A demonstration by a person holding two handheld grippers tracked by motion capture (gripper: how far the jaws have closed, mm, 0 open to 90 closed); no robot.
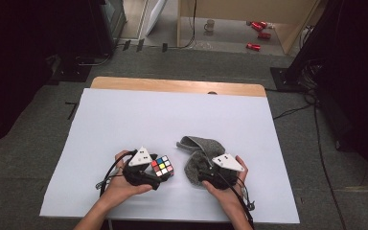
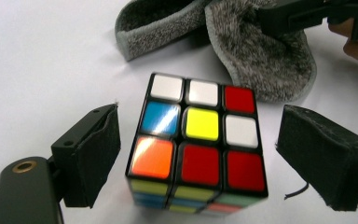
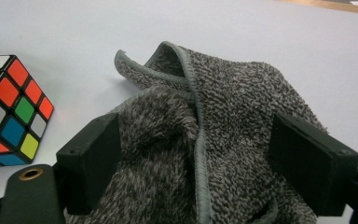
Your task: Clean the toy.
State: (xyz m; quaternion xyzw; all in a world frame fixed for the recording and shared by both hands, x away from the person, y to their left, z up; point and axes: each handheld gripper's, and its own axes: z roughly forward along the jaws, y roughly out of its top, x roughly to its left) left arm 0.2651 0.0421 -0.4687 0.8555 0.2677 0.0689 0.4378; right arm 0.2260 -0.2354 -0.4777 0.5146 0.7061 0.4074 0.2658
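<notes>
A scrambled colour cube (image 1: 162,166) stands on the white sheet (image 1: 124,124) near the front edge. My left gripper (image 1: 157,173) is open around it. In the left gripper view the cube (image 2: 198,149) sits between the two black pads (image 2: 93,154), with a gap on each side. A crumpled grey fleece cloth (image 1: 202,146) lies just right of the cube. My right gripper (image 1: 197,168) is open over its near end. In the right gripper view the cloth (image 3: 223,107) bunches up between the wide-set jaws of my right gripper (image 3: 200,163), and the cube (image 3: 11,107) shows at the left edge.
The white sheet covers a wooden table whose far edge (image 1: 172,85) shows as a bare strip. Beyond it on the floor are a mug (image 1: 209,25) and red cans (image 1: 258,28). Dark stands and cables flank the table.
</notes>
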